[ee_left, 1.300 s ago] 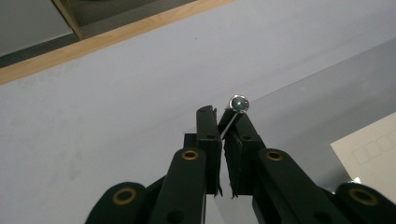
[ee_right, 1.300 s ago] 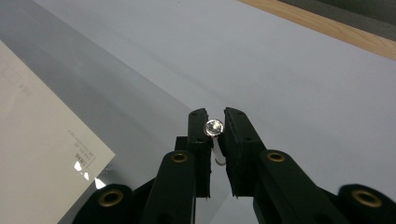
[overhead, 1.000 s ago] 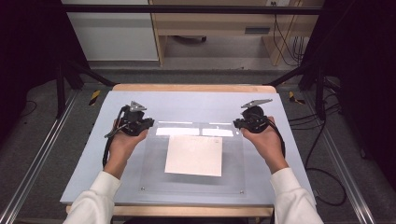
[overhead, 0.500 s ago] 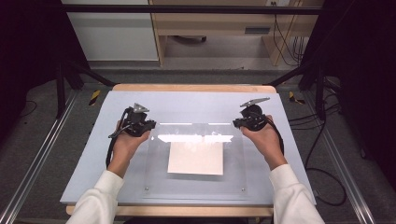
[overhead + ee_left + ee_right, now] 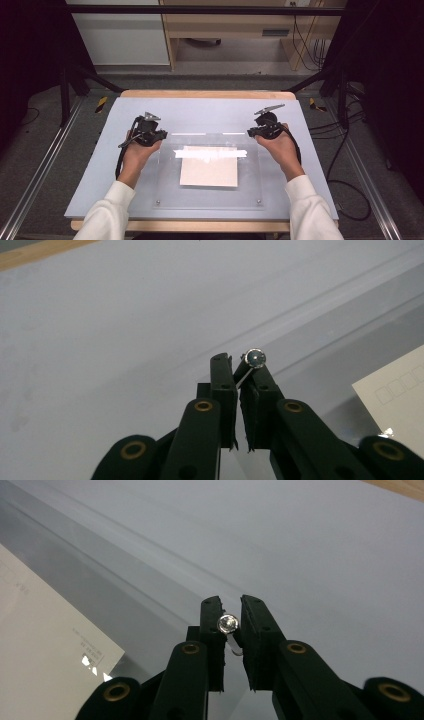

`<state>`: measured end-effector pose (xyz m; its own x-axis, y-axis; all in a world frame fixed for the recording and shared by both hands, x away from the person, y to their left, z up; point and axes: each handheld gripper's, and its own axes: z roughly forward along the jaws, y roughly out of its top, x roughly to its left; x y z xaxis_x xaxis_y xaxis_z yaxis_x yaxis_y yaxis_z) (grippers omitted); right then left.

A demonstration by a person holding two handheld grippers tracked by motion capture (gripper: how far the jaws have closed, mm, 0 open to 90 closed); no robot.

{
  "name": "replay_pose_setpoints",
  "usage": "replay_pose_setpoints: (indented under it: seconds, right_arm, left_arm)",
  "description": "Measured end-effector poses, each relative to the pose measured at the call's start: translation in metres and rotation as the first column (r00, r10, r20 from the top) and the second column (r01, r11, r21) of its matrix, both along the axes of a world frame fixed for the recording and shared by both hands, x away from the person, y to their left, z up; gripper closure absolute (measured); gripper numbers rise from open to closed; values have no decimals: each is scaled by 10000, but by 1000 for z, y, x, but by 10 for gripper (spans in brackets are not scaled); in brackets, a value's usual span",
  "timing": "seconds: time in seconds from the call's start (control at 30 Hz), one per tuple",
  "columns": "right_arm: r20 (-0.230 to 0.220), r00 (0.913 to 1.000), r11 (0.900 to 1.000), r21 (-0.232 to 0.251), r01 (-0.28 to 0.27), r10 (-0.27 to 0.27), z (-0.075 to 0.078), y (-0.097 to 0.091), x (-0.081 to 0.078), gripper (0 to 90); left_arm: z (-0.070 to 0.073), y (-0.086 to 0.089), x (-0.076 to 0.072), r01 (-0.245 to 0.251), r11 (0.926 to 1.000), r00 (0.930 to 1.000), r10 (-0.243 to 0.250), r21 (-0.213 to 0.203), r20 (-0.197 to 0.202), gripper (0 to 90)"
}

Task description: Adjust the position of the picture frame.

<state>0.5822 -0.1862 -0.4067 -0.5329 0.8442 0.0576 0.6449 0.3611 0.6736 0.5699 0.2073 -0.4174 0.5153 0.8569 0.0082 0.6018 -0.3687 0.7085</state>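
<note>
So the person has a clear acrylic sheet (image 5: 210,197) lying flat on the pale grey table mat (image 5: 90,180), with a white sheet of paper (image 5: 209,167) under or on it, hard to tell which. Each far corner of the sheet has a small metal post. The left gripper (image 5: 159,134) is clenched on the round-headed silver post (image 5: 255,359) there, jaws nearly together around it. The right gripper (image 5: 252,132) is pinching the matching shiny post (image 5: 228,623) the same way. Grabbing both far corners at once looks like a setup for lifting or tilting the sheet evenly, probably to get at the paper.
</note>
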Motion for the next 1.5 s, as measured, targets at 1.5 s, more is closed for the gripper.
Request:
replay_pose_setpoints:
  seconds: [1.5]
  right_arm:
    - [310,9972,9974,-216,682,-675,-43,1,7,842]
  left_arm:
    - [-36,-6,10,-148,9999,9998,148,5,117,848]
